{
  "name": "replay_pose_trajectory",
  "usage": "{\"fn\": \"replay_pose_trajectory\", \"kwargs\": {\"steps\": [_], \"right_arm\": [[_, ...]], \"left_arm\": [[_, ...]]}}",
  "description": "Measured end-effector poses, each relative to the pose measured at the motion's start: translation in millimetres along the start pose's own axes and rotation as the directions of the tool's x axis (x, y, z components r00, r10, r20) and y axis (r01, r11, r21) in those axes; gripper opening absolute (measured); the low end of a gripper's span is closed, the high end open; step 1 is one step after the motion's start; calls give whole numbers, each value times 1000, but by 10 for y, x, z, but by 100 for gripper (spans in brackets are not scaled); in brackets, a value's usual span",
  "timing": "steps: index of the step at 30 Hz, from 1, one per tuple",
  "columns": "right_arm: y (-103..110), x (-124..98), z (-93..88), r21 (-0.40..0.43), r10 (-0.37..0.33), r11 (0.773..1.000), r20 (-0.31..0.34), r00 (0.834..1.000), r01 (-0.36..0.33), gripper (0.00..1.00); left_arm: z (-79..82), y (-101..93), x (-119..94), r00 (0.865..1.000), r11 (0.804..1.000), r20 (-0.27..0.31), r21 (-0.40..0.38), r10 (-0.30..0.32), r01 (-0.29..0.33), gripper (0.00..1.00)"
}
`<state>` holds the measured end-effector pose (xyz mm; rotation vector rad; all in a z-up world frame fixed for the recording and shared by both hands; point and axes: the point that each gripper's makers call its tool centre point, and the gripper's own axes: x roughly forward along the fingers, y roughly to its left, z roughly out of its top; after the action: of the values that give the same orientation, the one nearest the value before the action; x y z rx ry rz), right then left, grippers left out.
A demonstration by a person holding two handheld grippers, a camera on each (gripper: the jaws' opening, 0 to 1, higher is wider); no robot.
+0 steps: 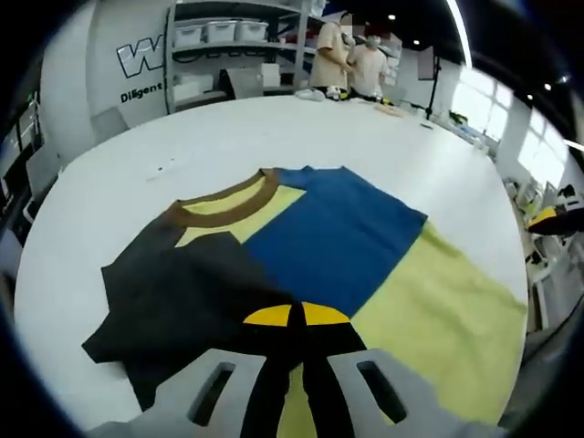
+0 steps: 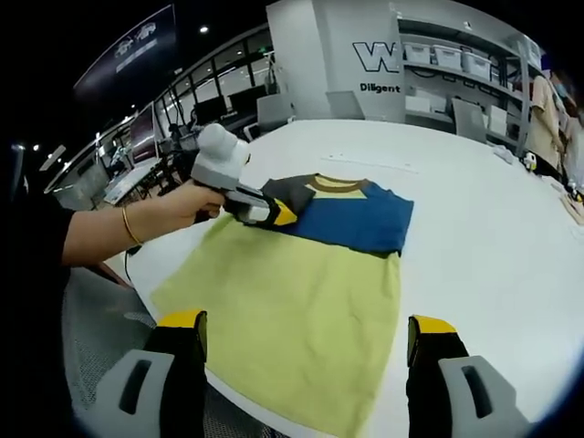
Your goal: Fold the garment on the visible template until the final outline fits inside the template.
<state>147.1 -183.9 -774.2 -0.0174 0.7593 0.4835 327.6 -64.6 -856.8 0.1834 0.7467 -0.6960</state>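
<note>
A T-shirt lies on the white table (image 1: 182,146). Its body is pale yellow (image 2: 292,310), a blue panel (image 1: 328,233) is folded across the chest, and it has a brown collar (image 1: 228,196) and a dark grey sleeve (image 1: 173,292). My left gripper (image 1: 295,317) has its yellow-tipped jaws together, pinching the dark sleeve. In the right gripper view a hand holds this left gripper (image 2: 274,214) at the shirt's far left corner. My right gripper (image 2: 308,333) hovers over the yellow hem, jaws wide apart and holding nothing.
The table's near edge (image 2: 228,388) runs just under the right gripper, with grey floor beyond. Two people (image 1: 351,64) stand at the far side by shelves with white bins (image 1: 219,32). Small items (image 1: 392,109) lie on the far table.
</note>
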Motion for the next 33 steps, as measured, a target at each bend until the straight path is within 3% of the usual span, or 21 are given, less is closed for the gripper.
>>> {"fn": "replay_pose_trajectory", "kwargs": {"steps": [7, 13, 18, 25, 33], "right_arm": [[-1, -3, 23, 0, 3, 1000, 8, 1000, -3, 90], [-18, -31, 42, 1, 8, 1000, 17, 1000, -8, 94], [-10, -46, 63, -7, 8, 1000, 21, 1000, -8, 95], [37, -49, 69, -24, 10, 1000, 24, 1000, -9, 95], [83, -68, 83, -27, 7, 1000, 30, 1000, -7, 95]], "left_arm": [[-38, -62, 11, 1000, 999, -8, 29, -19, 19, 7], [0, -130, -19, 998, 998, 17, 13, -53, 53, 24], [84, -122, -106, 997, 997, 49, 55, -56, 53, 34], [189, -20, -225, 995, 995, 83, 88, -61, 54, 48], [218, 272, -421, 994, 992, 103, 128, -33, 19, 61]]}}
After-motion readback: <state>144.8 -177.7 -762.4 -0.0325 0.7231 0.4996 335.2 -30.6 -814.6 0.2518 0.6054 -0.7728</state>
